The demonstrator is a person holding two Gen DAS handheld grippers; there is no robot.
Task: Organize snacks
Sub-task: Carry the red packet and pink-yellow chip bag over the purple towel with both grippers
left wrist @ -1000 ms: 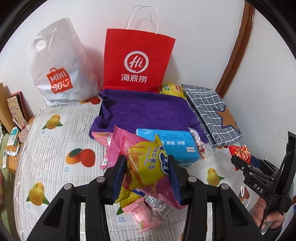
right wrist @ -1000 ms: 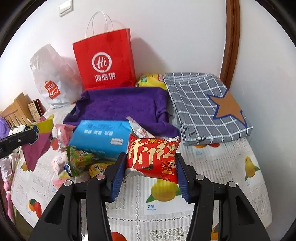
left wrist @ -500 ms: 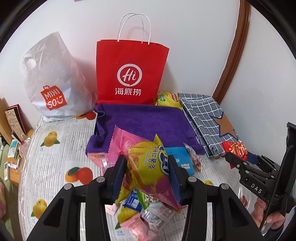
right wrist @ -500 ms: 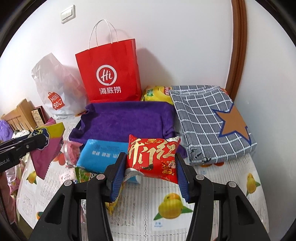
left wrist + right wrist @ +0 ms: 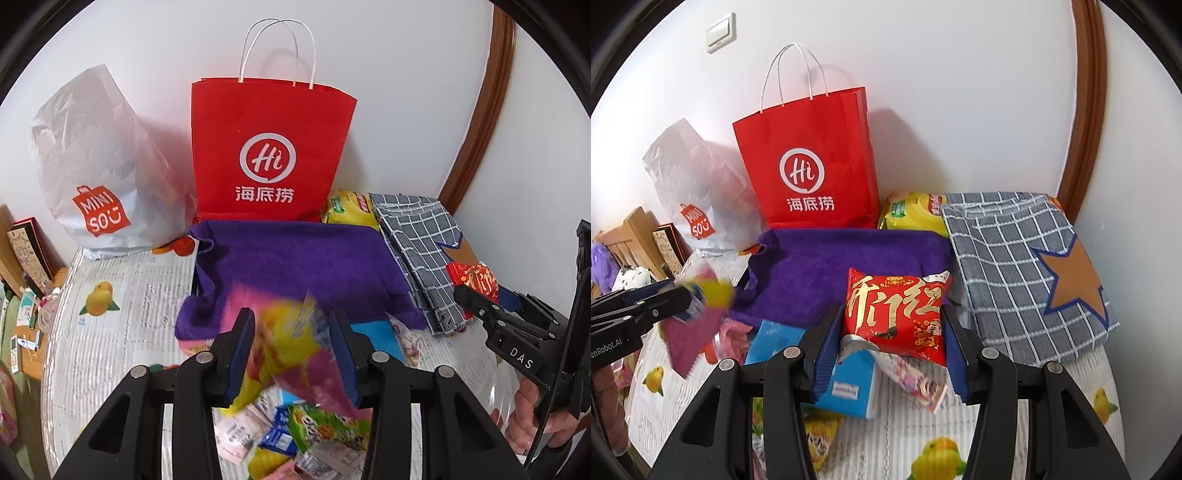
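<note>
Snacks are being carried 2 at a time from the loose pile [image 5: 295,435] on the bench [image 5: 122,332] toward the purple-lined tray [image 5: 295,266] that lies in front of the red paper bag [image 5: 269,155]. A yellow and pink packet [image 5: 291,343], blurred in the left wrist view, is held between the jaws of the left gripper [image 5: 291,354], which are closing on it. A red packet with gold lettering [image 5: 897,314] is clamped between the jaws of the right gripper [image 5: 890,343], and it is seen upright, just in front of the tray's near edge. The transport step is judged to be in hand, with neither packet yet set down. More packets and a blue box [image 5: 846,376] remain on the bench beneath both grippers, so the task is judged far from finished. For the next move, both packets would need to be brought over the purple lining, lowered and released side by side, with room left for the rest. A grey checked cloth [image 5: 1015,266] lies just right of the tray and should be kept clear of.
</note>
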